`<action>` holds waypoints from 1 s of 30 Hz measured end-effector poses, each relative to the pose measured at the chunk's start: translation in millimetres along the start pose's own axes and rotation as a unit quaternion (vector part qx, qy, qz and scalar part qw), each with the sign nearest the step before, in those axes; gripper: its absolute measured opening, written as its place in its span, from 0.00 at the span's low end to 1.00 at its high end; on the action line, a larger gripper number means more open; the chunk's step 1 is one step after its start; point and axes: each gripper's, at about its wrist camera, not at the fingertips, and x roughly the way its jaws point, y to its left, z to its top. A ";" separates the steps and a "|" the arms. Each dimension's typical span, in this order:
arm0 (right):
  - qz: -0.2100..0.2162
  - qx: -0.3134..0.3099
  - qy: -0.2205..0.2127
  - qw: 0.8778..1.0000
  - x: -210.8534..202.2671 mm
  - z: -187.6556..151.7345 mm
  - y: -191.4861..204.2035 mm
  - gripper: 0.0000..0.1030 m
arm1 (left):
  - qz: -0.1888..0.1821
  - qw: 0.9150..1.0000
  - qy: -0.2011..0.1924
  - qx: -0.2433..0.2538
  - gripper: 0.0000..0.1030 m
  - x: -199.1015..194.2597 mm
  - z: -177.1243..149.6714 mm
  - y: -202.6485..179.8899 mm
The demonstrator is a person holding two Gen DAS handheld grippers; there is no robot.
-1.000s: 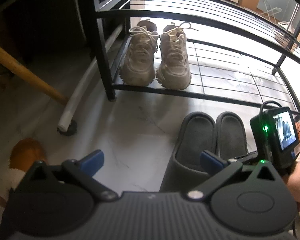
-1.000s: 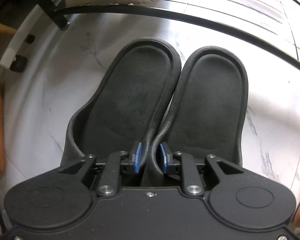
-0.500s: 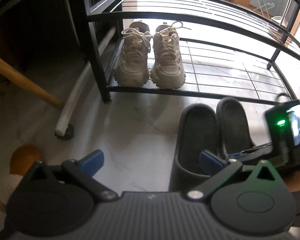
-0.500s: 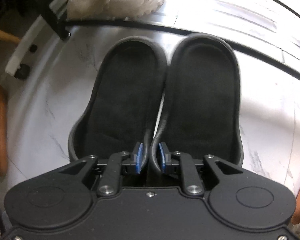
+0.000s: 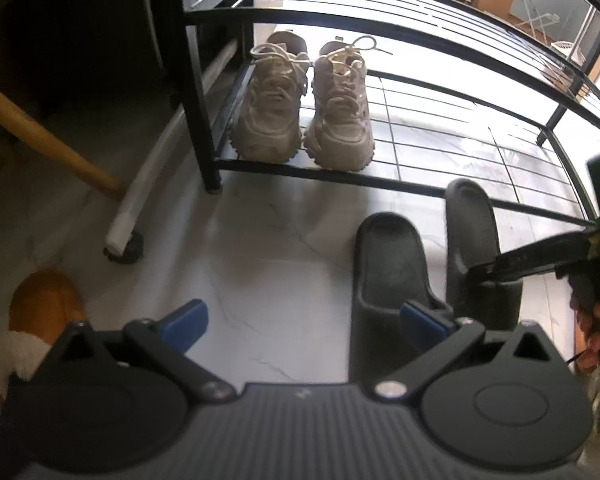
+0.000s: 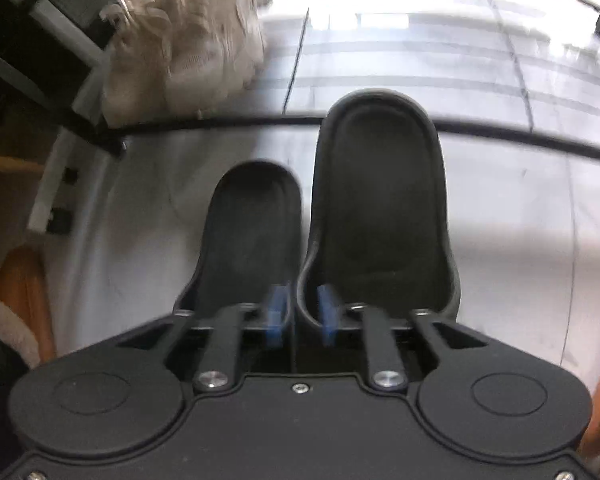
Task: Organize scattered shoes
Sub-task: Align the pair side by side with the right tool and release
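Two black slippers lie in front of the black shoe rack [image 5: 380, 178]. My right gripper [image 6: 300, 312] is shut on the inner edge of the right slipper [image 6: 380, 200] and holds it lifted, its toe over the rack's front bar. The left slipper [image 6: 252, 232] stays on the floor; it also shows in the left wrist view [image 5: 388, 256], beside the lifted one [image 5: 472, 224]. My left gripper [image 5: 300, 320] is open and empty above the floor, its right finger [image 5: 424, 322] by the left slipper's heel. A pair of beige sneakers [image 5: 304, 104] stands on the rack's lowest shelf at the left.
A brown fur-lined slipper [image 5: 40, 312] lies on the floor at the left. A white pole with a black foot [image 5: 128, 224] and a wooden leg [image 5: 48, 140] stand left of the rack. The lowest shelf right of the sneakers is bare wire.
My right gripper has lifted the right slipper and carried it forward toward the rack, away from the left slipper. The left gripper has moved slightly left.
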 end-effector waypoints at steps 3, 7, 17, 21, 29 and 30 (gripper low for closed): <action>-0.020 -0.010 0.021 1.000 14.5 2.5 8.0 0.65 | -0.001 1.000 0.005 -0.004 0.99 1.4 -1.2 0.2; -0.023 -0.003 0.045 0.999 34.6 2.9 13.1 0.67 | -0.001 1.000 0.004 -0.003 0.99 -0.2 -1.9 2.1; 0.024 0.028 0.091 0.995 29.7 -10.8 1.2 0.80 | -0.005 1.000 0.009 -0.017 0.99 0.7 -1.7 6.8; 0.056 0.051 0.108 0.991 39.6 -10.6 -3.9 0.81 | -0.005 1.000 0.004 -0.010 0.99 -1.4 -2.4 4.2; 0.049 0.056 0.113 0.991 45.7 -11.9 5.1 0.85 | 0.037 0.997 -0.049 0.036 0.99 -12.5 -3.7 -7.7; 0.046 0.054 0.111 0.991 47.7 -12.3 7.4 0.87 | 0.049 0.996 -0.061 0.048 0.99 -14.7 -3.7 -11.1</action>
